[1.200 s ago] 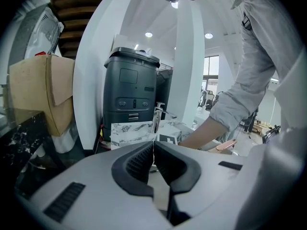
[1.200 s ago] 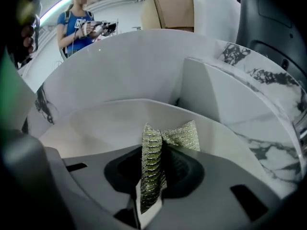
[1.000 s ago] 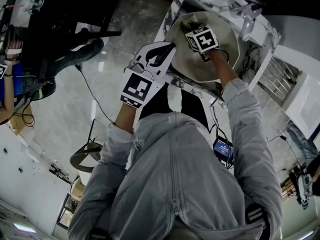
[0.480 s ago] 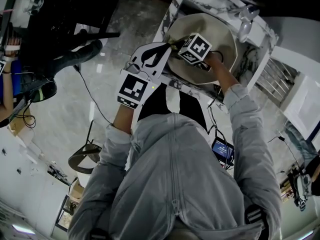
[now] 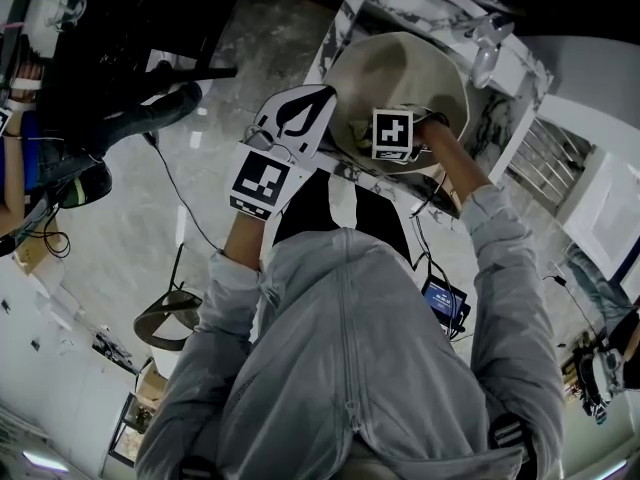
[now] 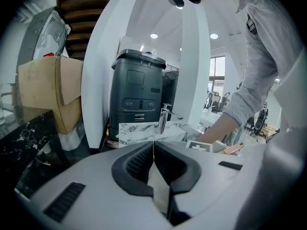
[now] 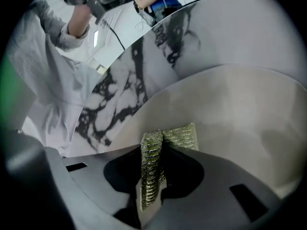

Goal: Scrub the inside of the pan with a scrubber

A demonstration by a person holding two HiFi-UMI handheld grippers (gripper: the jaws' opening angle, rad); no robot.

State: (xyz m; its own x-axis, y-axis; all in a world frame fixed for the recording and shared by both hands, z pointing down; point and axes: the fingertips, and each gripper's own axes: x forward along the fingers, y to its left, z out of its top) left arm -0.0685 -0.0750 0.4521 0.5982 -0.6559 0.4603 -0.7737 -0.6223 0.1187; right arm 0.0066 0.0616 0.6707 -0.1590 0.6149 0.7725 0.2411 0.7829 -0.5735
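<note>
A round beige pan [image 5: 405, 68] rests in a marble-edged sink [image 5: 440, 13]. At the pan's near left rim, my left gripper [image 5: 335, 96] is shut on a thin beige edge of the pan [image 6: 158, 186]; the left gripper view shows the tips [image 6: 153, 145] pressed together on it. Inside the pan's near side, my right gripper [image 5: 365, 130] is shut on a green-gold mesh scrubber [image 7: 153, 162]. The scrubber's folded end [image 7: 182, 135] lies against the pan's inner wall [image 7: 235, 109], just past the gripper [image 7: 157, 145]. The head view does not show the scrubber clearly.
A chrome faucet [image 5: 485, 53] stands at the sink's far right, and the left gripper view shows this faucet [image 6: 164, 119] too. Veined marble [image 7: 120, 104] rises beside the pan. A dark machine [image 6: 139, 92] and a cardboard box [image 6: 48, 92] stand beyond. Cables cross the floor [image 5: 180, 198].
My right gripper has slid with the scrubber from the pan's far middle toward its near side, and its marker cube has turned. The left gripper has stayed on the rim.
</note>
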